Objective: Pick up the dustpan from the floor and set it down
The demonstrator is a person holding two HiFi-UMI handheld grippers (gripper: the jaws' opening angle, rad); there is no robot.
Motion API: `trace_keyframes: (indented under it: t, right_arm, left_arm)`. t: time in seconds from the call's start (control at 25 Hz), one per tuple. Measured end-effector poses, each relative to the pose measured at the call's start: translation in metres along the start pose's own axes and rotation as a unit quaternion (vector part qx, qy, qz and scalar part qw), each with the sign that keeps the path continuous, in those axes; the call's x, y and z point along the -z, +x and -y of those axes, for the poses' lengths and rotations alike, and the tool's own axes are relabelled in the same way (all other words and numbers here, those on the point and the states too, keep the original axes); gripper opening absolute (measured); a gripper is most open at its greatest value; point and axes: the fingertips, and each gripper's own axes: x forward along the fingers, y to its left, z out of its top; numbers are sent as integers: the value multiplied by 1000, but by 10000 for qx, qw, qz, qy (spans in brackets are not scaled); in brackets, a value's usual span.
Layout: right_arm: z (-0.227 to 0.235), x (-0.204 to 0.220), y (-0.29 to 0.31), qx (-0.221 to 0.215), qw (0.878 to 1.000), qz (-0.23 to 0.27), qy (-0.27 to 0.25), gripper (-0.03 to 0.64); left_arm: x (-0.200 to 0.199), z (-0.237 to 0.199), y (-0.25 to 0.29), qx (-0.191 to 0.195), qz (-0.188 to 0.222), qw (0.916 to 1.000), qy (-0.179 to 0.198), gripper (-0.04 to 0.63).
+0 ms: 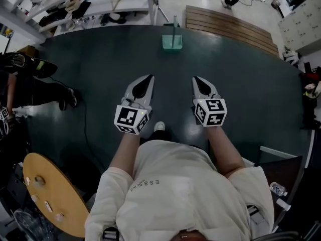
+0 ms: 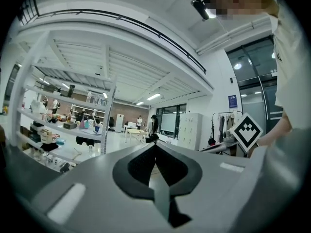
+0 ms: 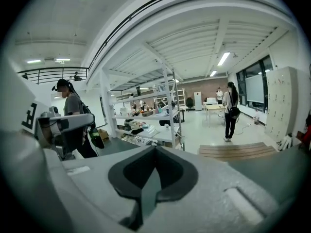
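Observation:
A pale green dustpan [image 1: 172,41] stands on the dark green floor [image 1: 100,59], its thin handle upright, well ahead of both grippers. My left gripper [image 1: 149,78] is held out over the floor, its jaws together with nothing between them; the left gripper view shows the closed tips [image 2: 155,145] against the room. My right gripper [image 1: 195,79] sits beside it at the same height, also shut and empty, its tips [image 3: 155,148] meeting. The dustpan shows in neither gripper view.
Wooden slats [image 1: 230,26] lie at the far right of the floor. A white shelf rack [image 1: 90,1] full of items stands at the far left. A person [image 1: 30,84] is at the left edge. A round wooden tabletop [image 1: 50,195] is near left.

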Motion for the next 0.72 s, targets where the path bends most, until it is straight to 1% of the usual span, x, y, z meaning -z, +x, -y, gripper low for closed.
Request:
trace_keyframes:
  t: [0.12,0.28,0.4,0.72]
  right_arm:
    - [-3,3,-26,-44,9999,11,-123,-8]
    - [-8,9,-52,-27,9998,33,-217,-8]
    - [-7,10,-68,7,9998,121,-187,-8]
    - [-13,5,-85,27,9996,255,-123,-9]
  left_arm:
    - [-2,17,-15,-74,81,9999,-61,15]
    - [0,33,-36,-139,215,9992,-319,15]
    - [5,47,-46,-108,223,9993,-292,15]
    - [0,56,-54,-59,186,9994,-288,16]
